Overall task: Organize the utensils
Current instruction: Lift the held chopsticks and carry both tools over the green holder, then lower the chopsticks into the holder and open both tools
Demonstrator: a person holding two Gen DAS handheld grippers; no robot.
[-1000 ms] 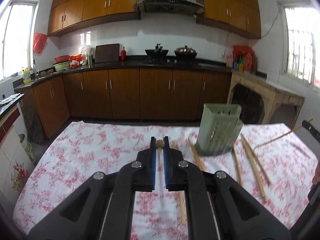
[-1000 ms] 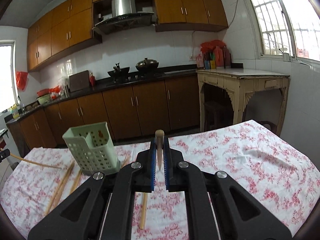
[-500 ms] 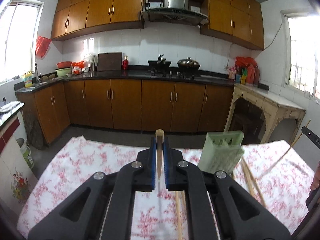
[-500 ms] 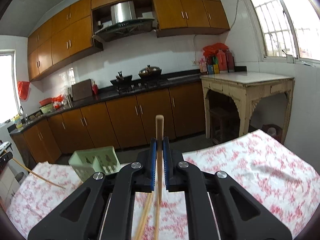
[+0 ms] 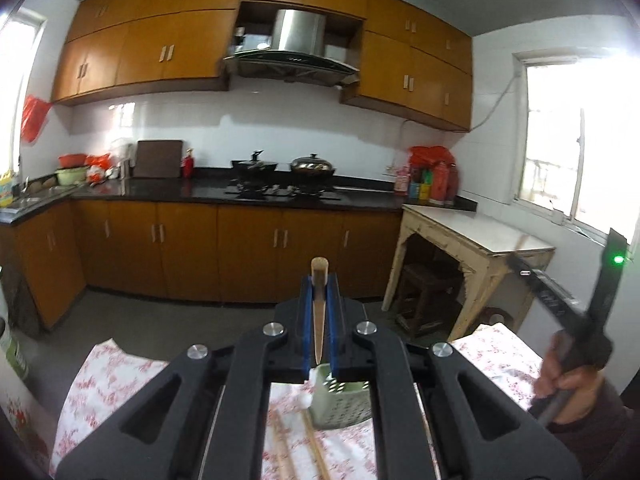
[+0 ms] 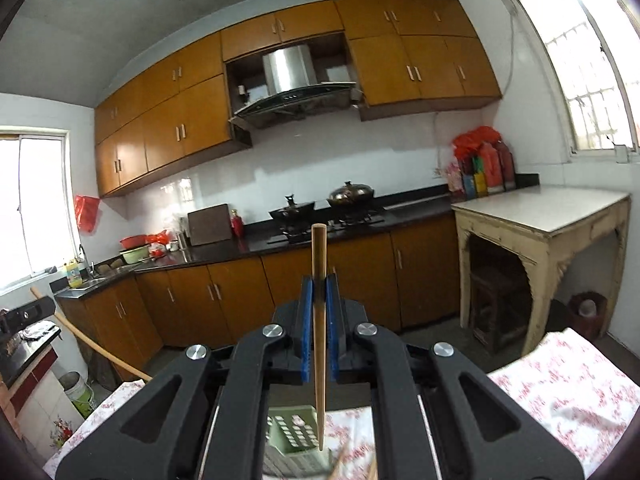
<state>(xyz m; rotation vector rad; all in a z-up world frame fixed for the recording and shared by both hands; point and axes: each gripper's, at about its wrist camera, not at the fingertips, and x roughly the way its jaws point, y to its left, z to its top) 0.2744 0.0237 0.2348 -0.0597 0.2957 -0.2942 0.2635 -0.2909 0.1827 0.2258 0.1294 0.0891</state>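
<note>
Both hand-held grippers clamped on single chopsticks, raised above the desk.

Left hand-held gripper [image 5: 319, 312] closed tight on a chopstick [image 5: 319, 312], blunt end up, tip just over the green utensil holder [image 5: 340, 404]. Right hand-held gripper [image 6: 319, 320] likewise pinched shut around a longer-showing chopstick [image 6: 319, 320], tip down beside the same holder [image 6: 294, 432]. Loose chopsticks [image 5: 316, 450] lying near the holder on the floral desk [image 5: 508, 364].

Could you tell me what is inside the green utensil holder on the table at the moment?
In the right wrist view, the green utensil holder shows only bare perforated walls. The right gripper's chopstick hangs above it. Its bottom is hidden by the gripper body.
</note>
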